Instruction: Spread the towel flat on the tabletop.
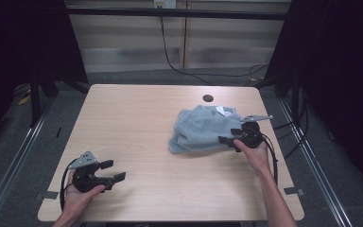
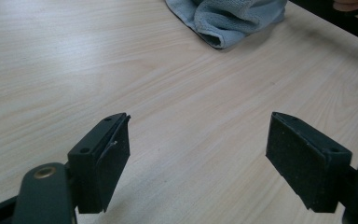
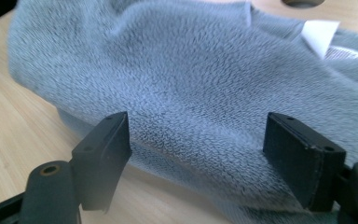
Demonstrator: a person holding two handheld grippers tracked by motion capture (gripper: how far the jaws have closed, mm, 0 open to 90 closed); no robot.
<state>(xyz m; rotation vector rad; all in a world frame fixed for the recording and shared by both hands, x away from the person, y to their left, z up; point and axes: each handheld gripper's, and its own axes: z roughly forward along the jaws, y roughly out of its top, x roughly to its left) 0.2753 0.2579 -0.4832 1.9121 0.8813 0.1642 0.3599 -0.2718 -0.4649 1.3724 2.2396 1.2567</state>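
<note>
A grey towel [image 1: 203, 128] is lying crumpled near the right edge of the worktop [image 1: 137, 118], closer to the far right corner, with a white label [image 3: 320, 36] showing on its far side. The right gripper [image 1: 230, 136] is sitting at the towel's right side, its jaws spread wide with nothing pinched; the pile is bulging just ahead of the pads. The left gripper [image 1: 113, 170] is resting near the front left corner, jaws also spread over bare wood, well apart from the cloth. The risk is probably a poor bite: closing on the thick folded bulk could be catching several layers at once, so the towel would be lifting as a lump instead of unfolding. Dragging it sideways could also be pushing it towards the right edge.
</note>
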